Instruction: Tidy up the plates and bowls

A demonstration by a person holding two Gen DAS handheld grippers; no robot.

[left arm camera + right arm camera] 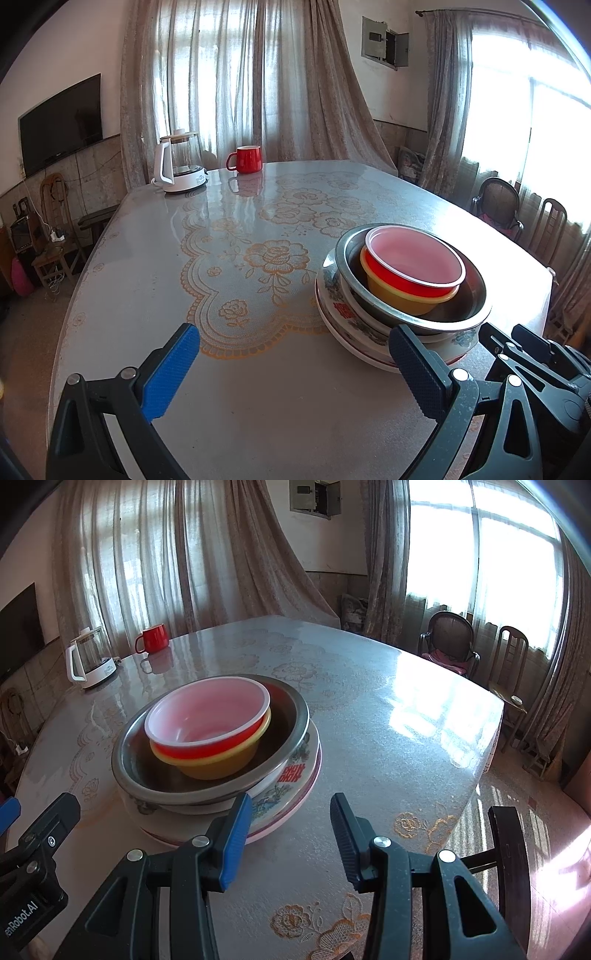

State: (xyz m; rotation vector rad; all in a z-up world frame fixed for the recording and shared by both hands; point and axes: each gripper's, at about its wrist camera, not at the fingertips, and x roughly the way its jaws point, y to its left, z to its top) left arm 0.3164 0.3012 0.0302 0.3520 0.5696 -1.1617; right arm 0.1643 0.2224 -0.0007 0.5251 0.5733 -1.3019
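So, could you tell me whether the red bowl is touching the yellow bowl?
Touching. The right wrist view shows the red bowl nested inside the yellow bowl, its wall resting on the yellow rim.

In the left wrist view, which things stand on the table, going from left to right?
Kettle → red mug → stack of bowls and plates.
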